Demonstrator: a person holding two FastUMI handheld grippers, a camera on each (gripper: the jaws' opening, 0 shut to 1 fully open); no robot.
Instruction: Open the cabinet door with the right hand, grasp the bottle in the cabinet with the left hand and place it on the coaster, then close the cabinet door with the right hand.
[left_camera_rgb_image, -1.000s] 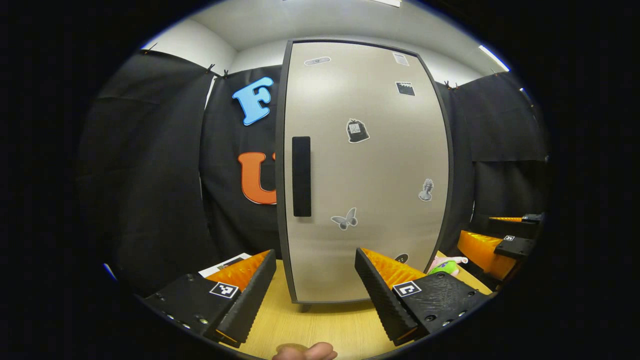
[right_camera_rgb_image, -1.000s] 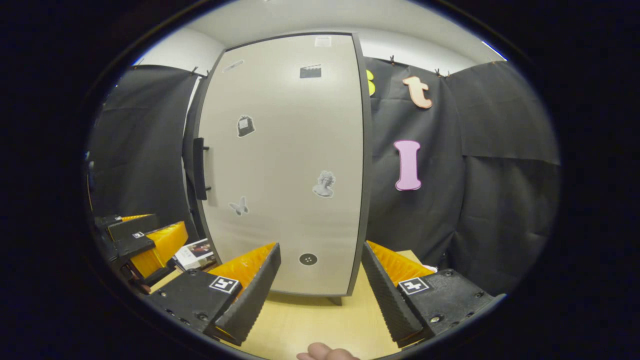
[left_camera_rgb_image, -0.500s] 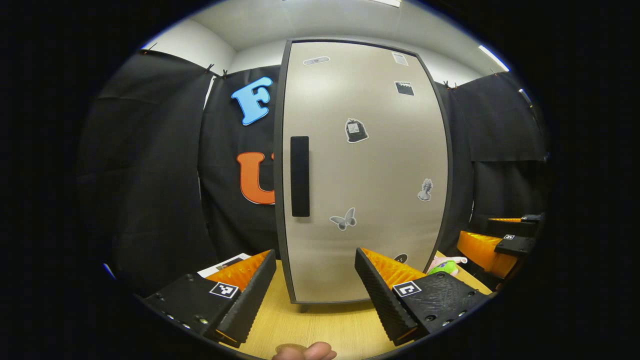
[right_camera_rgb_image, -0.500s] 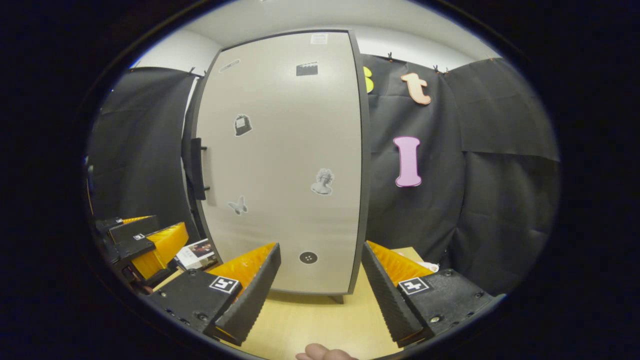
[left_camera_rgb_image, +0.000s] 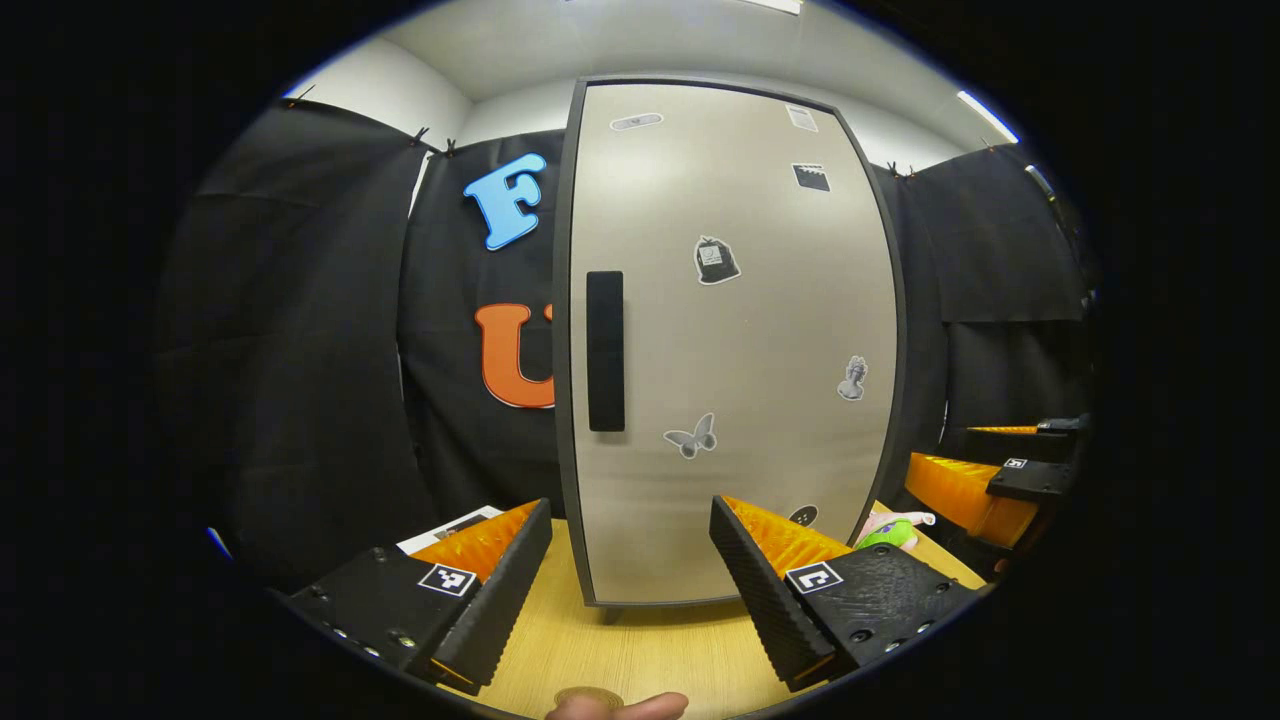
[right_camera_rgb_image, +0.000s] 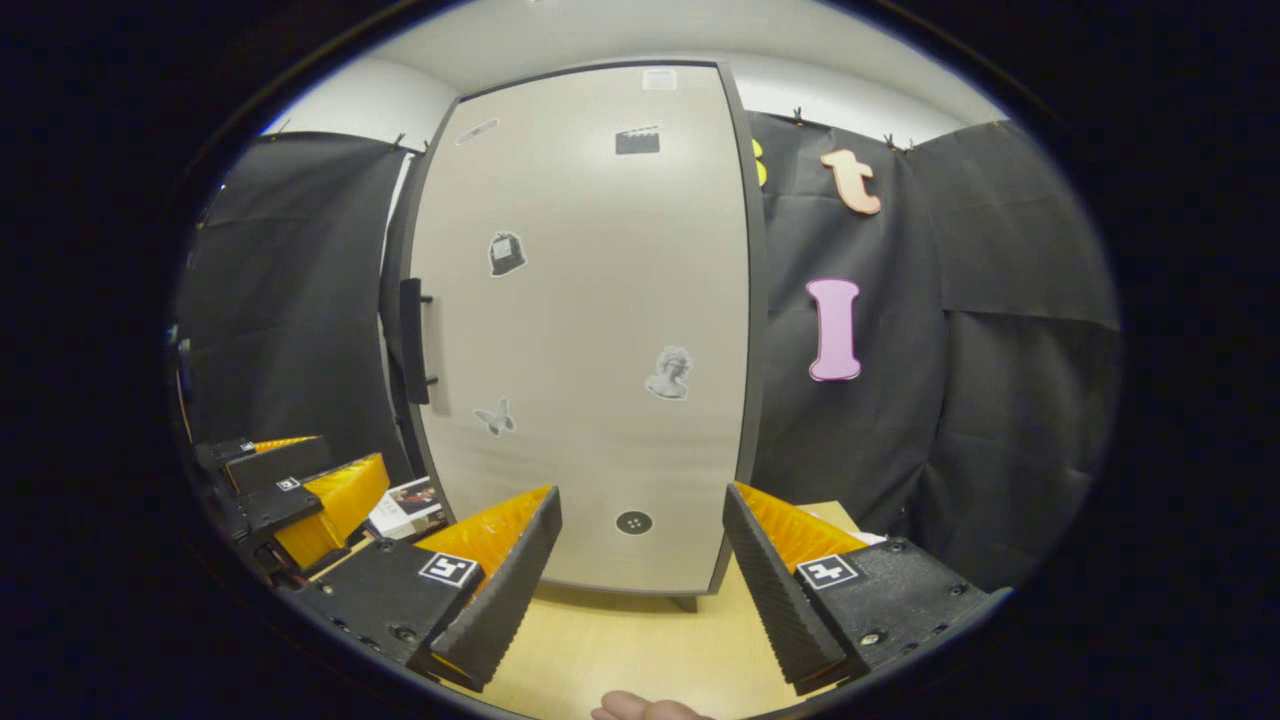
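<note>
Left gripper view: my left gripper (left_camera_rgb_image: 630, 585) hangs spread and empty over the wooden table (left_camera_rgb_image: 640, 650). My right gripper (right_camera_rgb_image: 640, 580) is spread too, holding nothing. Beyond both stands the closed cabinet door (left_camera_rgb_image: 740, 340), its handle (left_camera_rgb_image: 605, 350) untouched.

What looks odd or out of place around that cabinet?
Nothing stands out. The cabinet door is shut and upright, its handle straight, stickers intact. Both the left gripper and right gripper are open above the table.
</note>
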